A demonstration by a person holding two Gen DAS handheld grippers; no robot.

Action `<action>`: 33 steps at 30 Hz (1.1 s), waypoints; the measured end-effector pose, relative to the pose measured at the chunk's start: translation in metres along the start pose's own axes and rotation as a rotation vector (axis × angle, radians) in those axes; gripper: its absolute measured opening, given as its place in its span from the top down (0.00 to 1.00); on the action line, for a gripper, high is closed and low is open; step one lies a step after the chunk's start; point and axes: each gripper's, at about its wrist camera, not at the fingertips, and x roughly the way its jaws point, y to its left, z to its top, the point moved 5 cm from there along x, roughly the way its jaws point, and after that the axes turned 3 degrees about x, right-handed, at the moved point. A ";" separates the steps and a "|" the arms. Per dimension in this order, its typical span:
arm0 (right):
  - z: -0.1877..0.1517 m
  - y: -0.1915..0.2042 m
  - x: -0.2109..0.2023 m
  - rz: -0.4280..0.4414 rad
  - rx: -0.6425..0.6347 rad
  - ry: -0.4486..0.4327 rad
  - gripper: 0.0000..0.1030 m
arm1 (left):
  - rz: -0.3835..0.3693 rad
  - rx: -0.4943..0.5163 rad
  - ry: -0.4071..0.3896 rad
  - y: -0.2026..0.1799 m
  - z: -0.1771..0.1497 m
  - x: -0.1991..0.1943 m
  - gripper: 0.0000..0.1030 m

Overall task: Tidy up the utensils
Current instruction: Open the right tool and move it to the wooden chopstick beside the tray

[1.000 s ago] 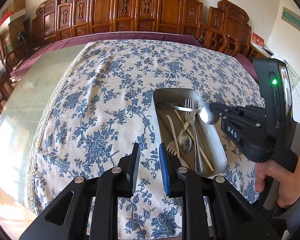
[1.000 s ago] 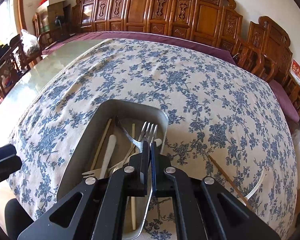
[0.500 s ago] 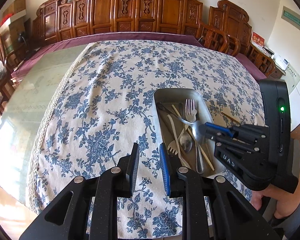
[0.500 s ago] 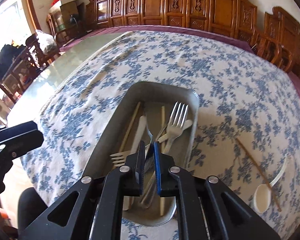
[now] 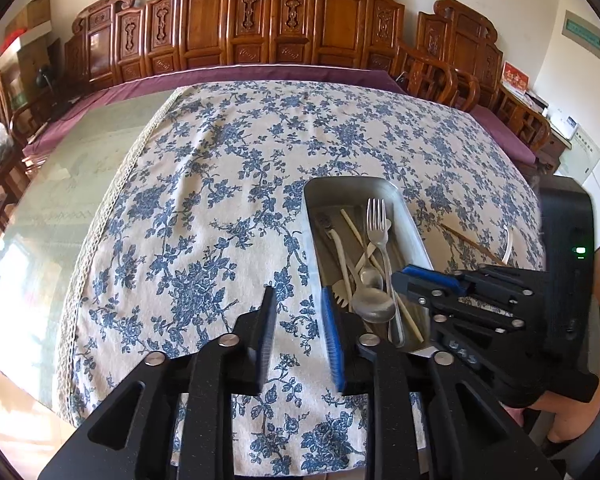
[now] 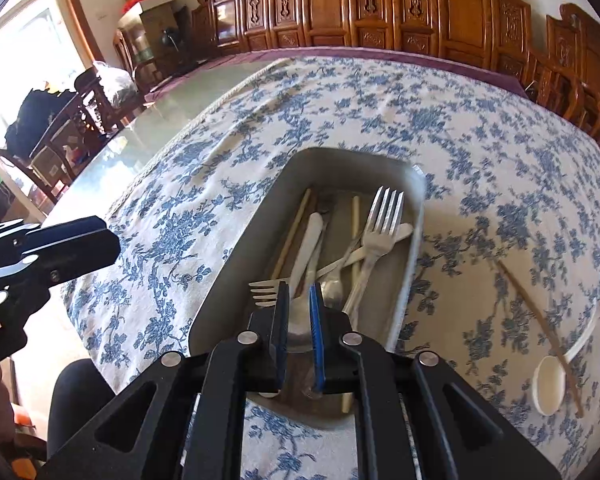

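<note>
Left wrist view: the left hand-held gripper (image 5: 298,334) is hovering over the flowery tablecloth (image 5: 204,208) with its jaws standing wide and nothing between them. Just off to its right, the metal tray (image 5: 416,240) is sitting with a fork (image 5: 378,232), a spoon (image 5: 374,306) and a chopstick (image 5: 354,226) piled inside. The right hand-held gripper (image 5: 400,280) is reaching in over the tray's near end, with the spoon's bowl lying just ahead of its tips.

Right wrist view: here the right hand-held gripper (image 6: 299,312) is showing a narrow gap between its jaws, and I can't see them pinching anything; the spoon looks to be lying loose right under them. So I'd say the drop-off into the tray is what's going on.

What this view is giving that the left one barely shows: past the tray, off to the gripper's right, a white spoon (image 6: 550,384) and a loose chopstick (image 6: 536,312) are lying crossed on the cloth, well apart from the tray. My guess is the next move is lifting clear and swinging right for one of those.
</note>
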 end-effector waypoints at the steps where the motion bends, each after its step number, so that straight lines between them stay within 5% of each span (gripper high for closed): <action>1: 0.000 -0.003 -0.005 -0.001 0.001 -0.010 0.77 | 0.001 0.003 -0.004 -0.001 0.001 -0.001 0.74; 5: -0.003 -0.025 -0.029 -0.027 0.004 -0.050 0.56 | -0.003 0.005 -0.010 -0.007 0.003 -0.002 0.69; 7: -0.006 -0.037 -0.040 -0.043 0.010 -0.065 0.39 | -0.005 0.001 -0.014 -0.011 0.004 -0.003 0.65; 11: -0.015 -0.063 -0.065 -0.096 0.018 -0.102 0.17 | -0.009 -0.001 -0.029 -0.020 0.005 -0.003 0.37; 13: -0.018 -0.075 -0.074 -0.109 0.026 -0.113 0.14 | -0.009 0.004 -0.040 -0.026 0.006 -0.003 0.28; 17: -0.030 -0.099 -0.090 -0.138 0.046 -0.123 0.12 | -0.030 0.003 -0.046 -0.038 0.009 -0.001 0.14; 26: -0.057 -0.164 -0.108 -0.200 0.118 -0.107 0.12 | -0.052 0.024 -0.037 -0.071 0.009 0.008 0.11; 33: -0.067 -0.203 -0.087 -0.238 0.086 -0.015 0.30 | -0.072 0.061 -0.004 -0.100 0.003 0.019 0.11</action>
